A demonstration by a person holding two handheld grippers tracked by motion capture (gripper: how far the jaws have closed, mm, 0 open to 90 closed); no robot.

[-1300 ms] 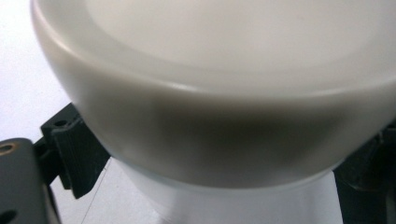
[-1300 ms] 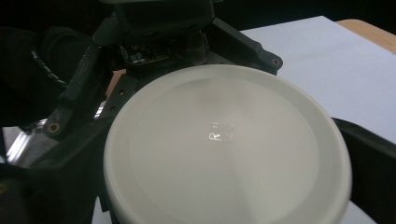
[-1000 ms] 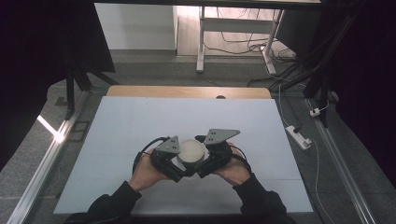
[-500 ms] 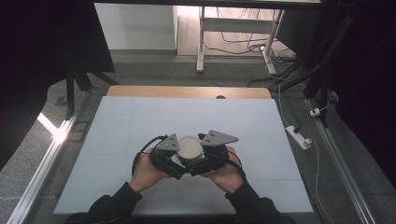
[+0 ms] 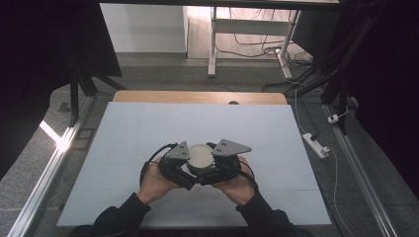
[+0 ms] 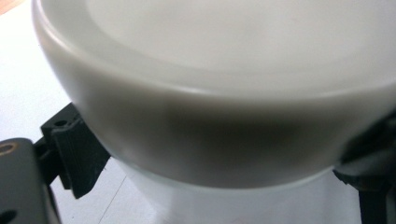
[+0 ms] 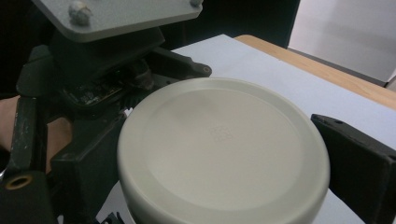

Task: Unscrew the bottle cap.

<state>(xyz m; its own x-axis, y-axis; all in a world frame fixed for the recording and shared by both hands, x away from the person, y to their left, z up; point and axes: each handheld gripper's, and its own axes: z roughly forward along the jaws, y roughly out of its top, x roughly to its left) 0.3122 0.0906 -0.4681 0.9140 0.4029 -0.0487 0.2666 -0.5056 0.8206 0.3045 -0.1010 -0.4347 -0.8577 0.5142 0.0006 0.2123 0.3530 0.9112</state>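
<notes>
Both grippers point(image 5: 200, 170) hug lid point(image 5: 200, 154), seemingly.

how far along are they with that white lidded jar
Done: both grippers have closed in on the white jar near the table's front edge. In hand: the right gripper has its jaws either side of the lid; the left gripper flanks the body below it. Left: the lid sits on, so any opening isn't done.

My right claw point(image 5: 213, 167) drawn in closer against the white lidded jar point(image 5: 200, 155), my hands nudged slightly nearer me on the tabletop point(image 5: 128, 128)
</notes>
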